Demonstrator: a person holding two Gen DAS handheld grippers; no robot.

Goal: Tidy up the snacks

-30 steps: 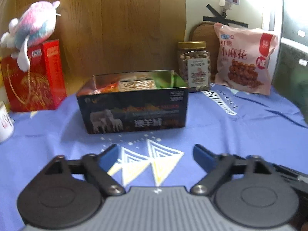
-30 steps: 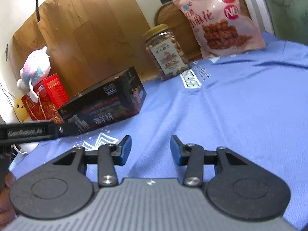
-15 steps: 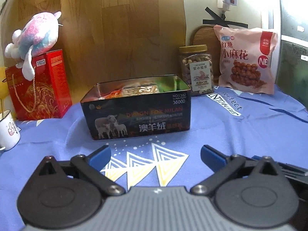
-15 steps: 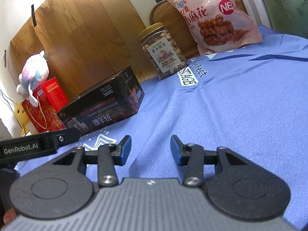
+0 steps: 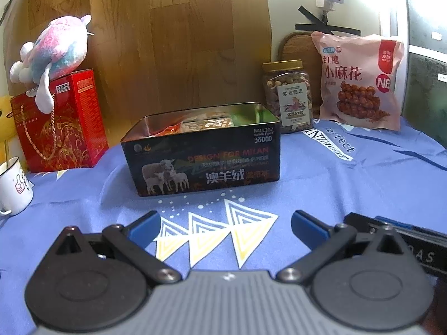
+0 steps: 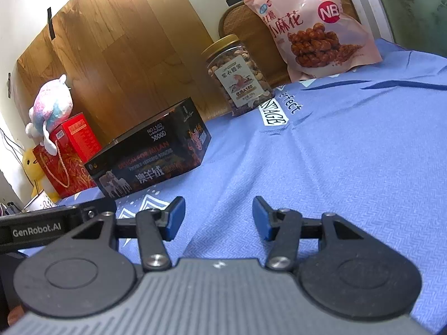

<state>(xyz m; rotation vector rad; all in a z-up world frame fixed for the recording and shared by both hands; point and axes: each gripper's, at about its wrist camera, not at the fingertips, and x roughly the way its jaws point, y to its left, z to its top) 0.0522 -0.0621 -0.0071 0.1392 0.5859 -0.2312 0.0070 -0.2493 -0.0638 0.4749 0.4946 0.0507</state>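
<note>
Both grippers hover low over the blue cloth (image 5: 363,184), empty. Left gripper (image 5: 225,224): jaws spread wide. Right gripper (image 6: 218,217): jaws parted, less widely. The open tin (image 5: 201,156), already holding packets, sits straight ahead of the left gripper, its long side facing the jaws. The nut jar (image 6: 240,76) and pink bag (image 6: 313,28) stand upright behind, against the wall, ahead of the right gripper, which appears the nearer; the jar stands closer to the tin.

Left gripper (image 5: 225,224) wider; right gripper (image 6: 218,214) nearer the jar (image 6: 239,76).
</note>
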